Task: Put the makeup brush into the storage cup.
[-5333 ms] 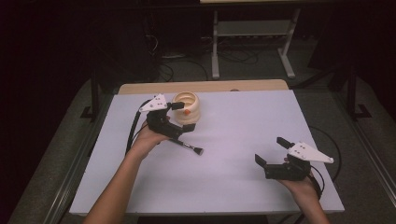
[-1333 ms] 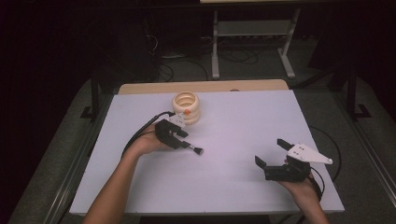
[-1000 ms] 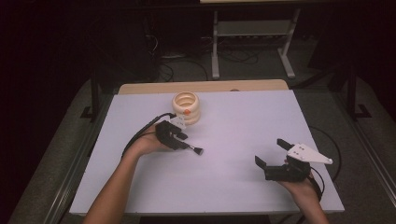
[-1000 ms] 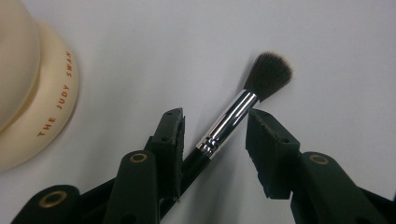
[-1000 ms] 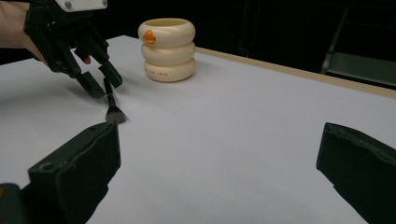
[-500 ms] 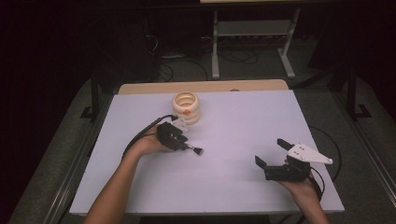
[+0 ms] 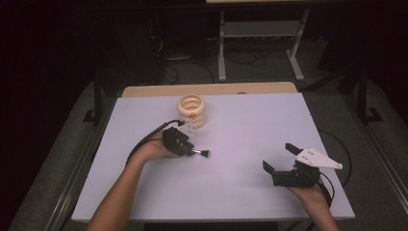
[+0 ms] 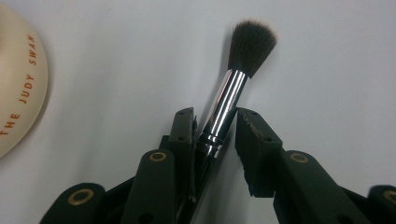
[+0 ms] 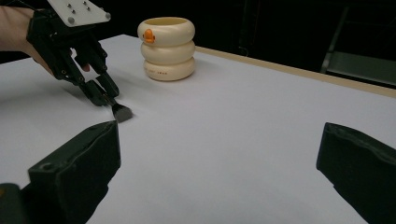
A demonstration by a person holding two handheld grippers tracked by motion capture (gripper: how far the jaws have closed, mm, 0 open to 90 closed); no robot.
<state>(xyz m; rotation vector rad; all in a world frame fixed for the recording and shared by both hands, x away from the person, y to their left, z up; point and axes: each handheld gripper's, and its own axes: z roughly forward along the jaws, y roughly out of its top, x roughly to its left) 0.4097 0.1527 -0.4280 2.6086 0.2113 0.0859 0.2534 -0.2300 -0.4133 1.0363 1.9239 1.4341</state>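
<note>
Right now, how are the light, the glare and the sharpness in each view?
High view: the table is brightly lit and the room behind is nearly black. Left gripper view: the brush is sharp, with bright glare on its metal ferrule. Right gripper view: the cream holder is sharp; its own near jaws are blurred.

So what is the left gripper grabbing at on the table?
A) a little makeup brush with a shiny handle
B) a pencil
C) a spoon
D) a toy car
A: the left gripper has a small brush with a silver ferrule and dark bristles between its jaws; one pad touches the handle, the other stands a little off.
</note>
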